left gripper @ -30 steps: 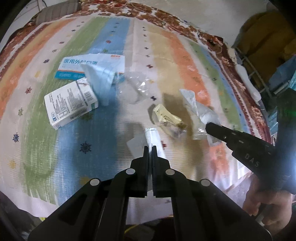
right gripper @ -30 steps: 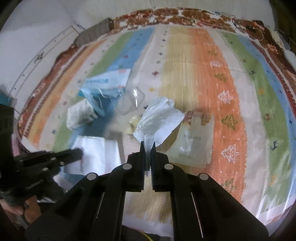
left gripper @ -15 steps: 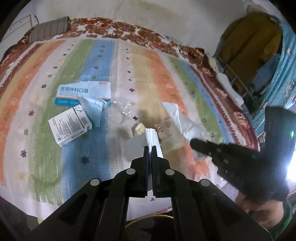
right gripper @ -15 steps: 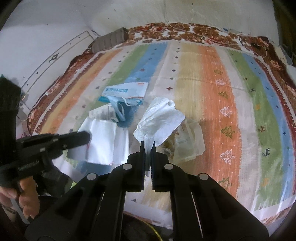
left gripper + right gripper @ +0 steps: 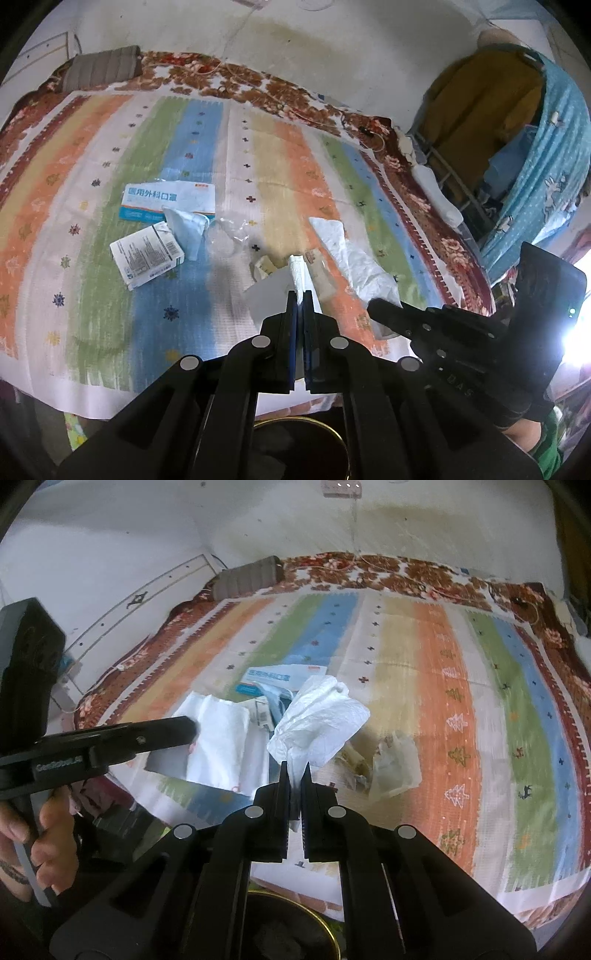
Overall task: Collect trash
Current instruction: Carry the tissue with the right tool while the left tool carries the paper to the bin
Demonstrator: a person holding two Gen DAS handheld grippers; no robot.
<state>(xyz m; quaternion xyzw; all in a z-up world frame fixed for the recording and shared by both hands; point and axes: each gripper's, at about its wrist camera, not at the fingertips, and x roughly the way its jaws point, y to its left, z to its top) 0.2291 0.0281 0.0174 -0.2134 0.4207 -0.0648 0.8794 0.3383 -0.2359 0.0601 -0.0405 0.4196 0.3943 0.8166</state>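
Observation:
My left gripper (image 5: 300, 295) is shut on a flat white paper sheet (image 5: 271, 293), held above the striped bedspread (image 5: 92, 295). In the right wrist view this sheet (image 5: 221, 742) hangs from the left gripper (image 5: 190, 725). My right gripper (image 5: 294, 771) is shut on a crumpled white plastic bag (image 5: 321, 720), also lifted off the bed; the left wrist view shows that gripper (image 5: 373, 306) with the bag (image 5: 354, 258) beside it. A mask package (image 5: 166, 199), a white medicine box (image 5: 146, 254), a blue face mask (image 5: 188, 229) and clear wrappers (image 5: 395, 768) lie on the bed.
A dark bin with a gold rim (image 5: 332, 435) sits below both grippers at the bed's near edge, its rim (image 5: 328, 934) also showing in the right wrist view. A grey pillow (image 5: 103, 70) lies at the far end. Clothes hang on a rack (image 5: 498, 129) to the right.
Both grippers rose and drew back from the bed with their trash still held. The bed looks farther off, and the gold-rimmed bin came into view below.

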